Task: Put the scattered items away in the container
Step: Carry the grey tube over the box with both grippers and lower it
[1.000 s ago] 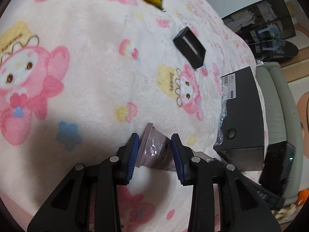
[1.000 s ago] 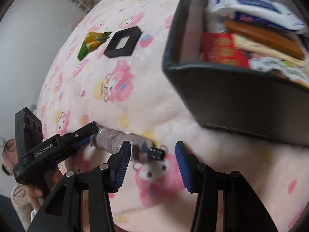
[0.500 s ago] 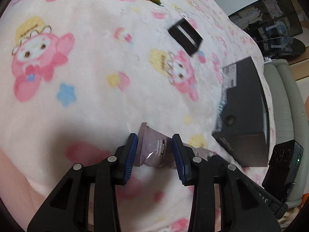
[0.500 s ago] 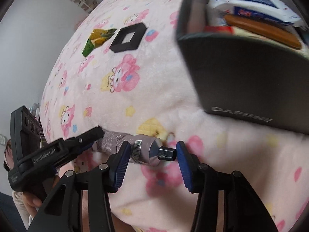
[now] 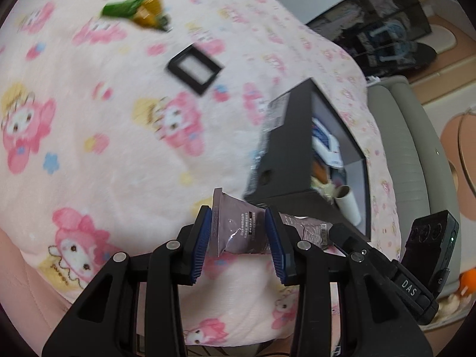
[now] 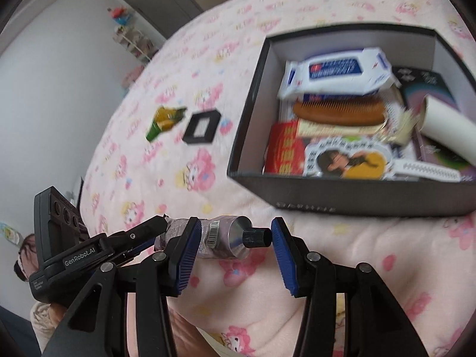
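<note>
Lifted off the blanket (image 5: pixel 119 154), crumpled mauve tube (image 5: pixel 238 232), black-capped, is clamped endwise between both grippers' fingers (image 5: pixel 203 238).

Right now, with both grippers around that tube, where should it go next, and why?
Probably carry the tube over the box's near wall. The left gripper pinches its flat end, the right gripper spans its cap end, and it already hangs clear of the blanket.

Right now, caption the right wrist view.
Both grippers carry a mauve tube toward the open black box on a pink blanket.
</note>
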### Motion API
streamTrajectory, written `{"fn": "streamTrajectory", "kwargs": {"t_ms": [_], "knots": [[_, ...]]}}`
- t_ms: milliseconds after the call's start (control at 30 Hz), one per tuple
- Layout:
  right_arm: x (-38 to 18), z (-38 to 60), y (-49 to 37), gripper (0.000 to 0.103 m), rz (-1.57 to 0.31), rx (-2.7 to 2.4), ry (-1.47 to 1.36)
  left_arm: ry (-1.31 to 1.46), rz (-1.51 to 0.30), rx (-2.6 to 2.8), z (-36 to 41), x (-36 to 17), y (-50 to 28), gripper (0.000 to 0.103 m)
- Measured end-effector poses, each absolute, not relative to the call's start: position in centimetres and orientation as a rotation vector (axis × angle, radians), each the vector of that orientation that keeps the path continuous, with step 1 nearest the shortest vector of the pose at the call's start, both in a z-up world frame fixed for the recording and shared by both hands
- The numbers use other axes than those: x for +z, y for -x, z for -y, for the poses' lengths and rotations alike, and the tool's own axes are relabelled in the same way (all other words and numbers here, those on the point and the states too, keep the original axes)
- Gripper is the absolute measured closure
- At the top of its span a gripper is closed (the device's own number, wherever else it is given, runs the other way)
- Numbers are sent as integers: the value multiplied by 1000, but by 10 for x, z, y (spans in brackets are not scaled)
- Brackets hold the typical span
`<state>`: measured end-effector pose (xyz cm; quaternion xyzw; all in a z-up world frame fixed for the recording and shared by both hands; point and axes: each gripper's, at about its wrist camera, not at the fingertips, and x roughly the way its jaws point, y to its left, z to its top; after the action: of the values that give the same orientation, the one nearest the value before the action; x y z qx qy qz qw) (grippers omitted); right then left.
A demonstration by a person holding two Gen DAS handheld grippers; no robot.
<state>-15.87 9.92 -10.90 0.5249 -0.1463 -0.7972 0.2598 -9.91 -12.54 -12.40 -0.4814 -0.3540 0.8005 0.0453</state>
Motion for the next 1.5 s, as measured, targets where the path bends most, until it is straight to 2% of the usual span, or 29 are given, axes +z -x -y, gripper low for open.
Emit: {"fn": "streamTrajectory", "kwargs": {"t_ms": [333, 800, 1100, 1500], "knots": [[-73, -154, 166, 58, 504, -2248, -1319, 1400, 972, 2421, 85, -93, 126, 66], [-59, -229, 197, 58, 609, -2406, -1265, 1355, 817, 2350, 9, -81, 202, 66], [-74, -265, 212, 58, 666, -2447, -1307, 1397, 745, 2322, -28, -97, 227, 66], [-108, -270, 224, 58, 625, -2440, -1402, 1494, 680, 2310, -38, -122, 236, 66]]}}
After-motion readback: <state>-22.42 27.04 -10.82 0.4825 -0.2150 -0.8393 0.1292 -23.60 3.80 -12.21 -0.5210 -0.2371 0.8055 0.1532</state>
